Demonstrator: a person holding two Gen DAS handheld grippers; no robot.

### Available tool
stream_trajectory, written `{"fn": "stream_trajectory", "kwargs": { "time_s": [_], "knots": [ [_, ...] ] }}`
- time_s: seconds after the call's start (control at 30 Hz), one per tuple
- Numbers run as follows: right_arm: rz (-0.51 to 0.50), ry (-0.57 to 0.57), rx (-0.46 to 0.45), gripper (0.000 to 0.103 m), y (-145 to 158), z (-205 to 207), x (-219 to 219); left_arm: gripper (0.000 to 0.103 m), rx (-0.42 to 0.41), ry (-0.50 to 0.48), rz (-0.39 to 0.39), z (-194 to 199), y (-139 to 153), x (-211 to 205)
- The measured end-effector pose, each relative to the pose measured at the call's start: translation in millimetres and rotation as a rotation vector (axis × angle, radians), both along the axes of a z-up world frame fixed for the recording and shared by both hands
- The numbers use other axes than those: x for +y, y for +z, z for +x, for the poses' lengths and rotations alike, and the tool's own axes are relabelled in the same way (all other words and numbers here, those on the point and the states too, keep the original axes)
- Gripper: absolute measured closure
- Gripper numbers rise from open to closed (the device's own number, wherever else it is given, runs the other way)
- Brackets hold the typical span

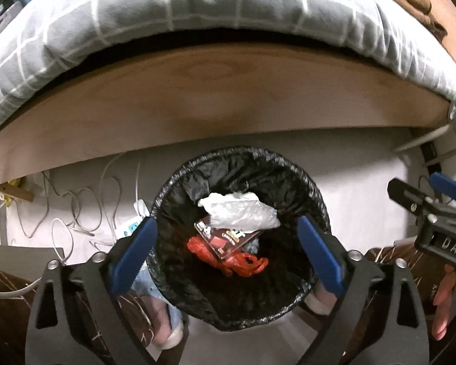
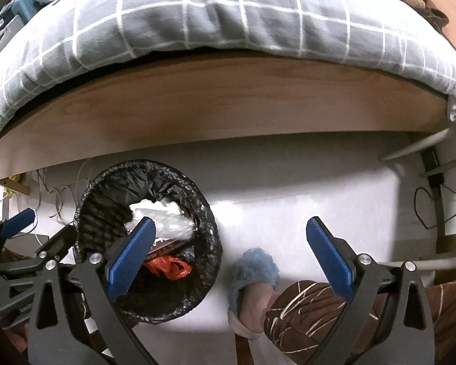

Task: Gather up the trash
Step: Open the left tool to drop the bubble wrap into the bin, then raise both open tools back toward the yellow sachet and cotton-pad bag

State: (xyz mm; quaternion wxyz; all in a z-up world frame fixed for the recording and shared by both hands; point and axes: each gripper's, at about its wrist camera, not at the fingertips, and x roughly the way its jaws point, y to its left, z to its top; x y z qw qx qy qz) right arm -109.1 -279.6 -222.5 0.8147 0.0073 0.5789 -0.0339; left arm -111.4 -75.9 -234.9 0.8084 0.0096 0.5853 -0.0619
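Over the bin: the left gripper (image 1: 225, 243) hangs directly above the round wastebasket lined with a black plastic bag (image 1: 307, 188), blue pads spread wide, nothing between them
Beside the bin: the right gripper (image 2: 231, 252) hovers to the right of the wastebasket over bare white floor (image 2: 304, 194), pads likewise parted and empty
Bin contents: a crumpled clear plastic wrapper (image 1: 243, 210) on top, a dark printed card packet (image 1: 225, 237) under it, a red plastic bag scrap (image 1: 228, 257) lowest
Bin surroundings: a tangle of white cables (image 1: 76, 210) to its left; a wooden bed frame board (image 1: 215, 97) behind it; a foot in a fluffy blue slipper (image 2: 252, 270) to its right
Step in hand: judged a deposit just finished, since both tools are empty and the trash lies inside the bin
Next move: locate further loose trash; none shows near the bin, so the grippers must turn away from it to search, jaws kept apart for the pick
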Motion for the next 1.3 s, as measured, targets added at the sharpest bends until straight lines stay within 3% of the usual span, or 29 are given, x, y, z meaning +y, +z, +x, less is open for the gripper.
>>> {"fn": "stream_trajectory", "kwargs": {
  "time_s": [0.53,0.93,1.1,1.3],
  "knots": [
    [-0.014,0.070,-0.203,0.008,63,12,28,0.006,-0.164,0.049,0.073,16,63,31],
    [-0.016,0.093,-0.349,0.008,116,24,42,0.006,-0.280,0.075,0.033,25,119,50],
    [-0.004,0.099,-0.373,0.008,127,34,50,0.006,-0.303,0.081,0.000,36,136,57],
    [0.001,0.107,-0.400,0.008,139,48,61,0.006,-0.355,0.091,0.021,48,155,64]
  ]
}}
